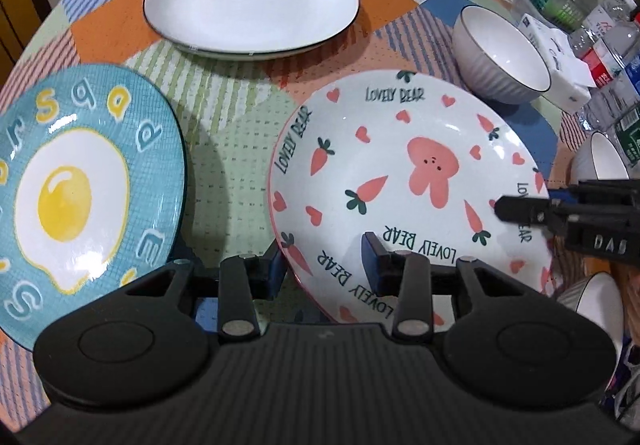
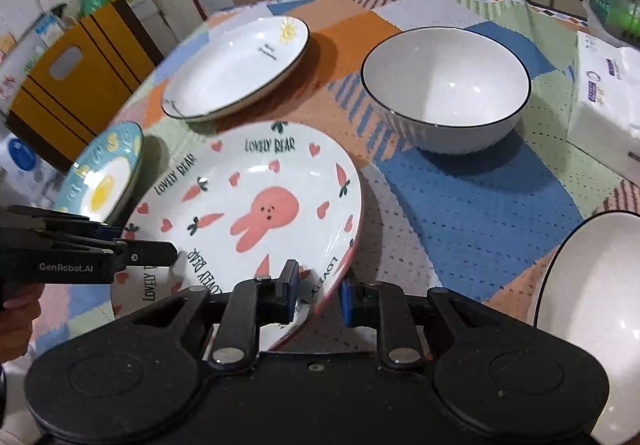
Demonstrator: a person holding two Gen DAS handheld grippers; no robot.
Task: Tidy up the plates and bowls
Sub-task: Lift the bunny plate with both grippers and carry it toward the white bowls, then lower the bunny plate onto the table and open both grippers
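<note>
A white plate with a pink bunny, carrots and "LOVELY BEAR" lettering (image 1: 400,173) (image 2: 256,213) lies low over the patchwork tablecloth (image 1: 224,117). My left gripper (image 1: 324,265) straddles its near left rim; the pads stand apart from the rim, so it is open. My right gripper (image 2: 318,297) straddles the near right rim, open by a narrow gap. Each gripper shows side-on in the other's view, the right gripper (image 1: 516,209) and the left gripper (image 2: 160,253). A blue fried-egg plate (image 1: 80,189) (image 2: 104,181) sits to the left. A white sun plate (image 1: 252,1) (image 2: 236,69) rests on another plate behind.
A grey ribbed bowl (image 1: 500,57) (image 2: 444,89) stands behind the bunny plate on the right. More white bowls (image 2: 592,309) (image 1: 600,161) crowd the right edge. A tissue pack (image 2: 604,101) and water bottles (image 1: 612,57) lie beyond. A yellow cabinet (image 2: 80,77) stands off the table's left.
</note>
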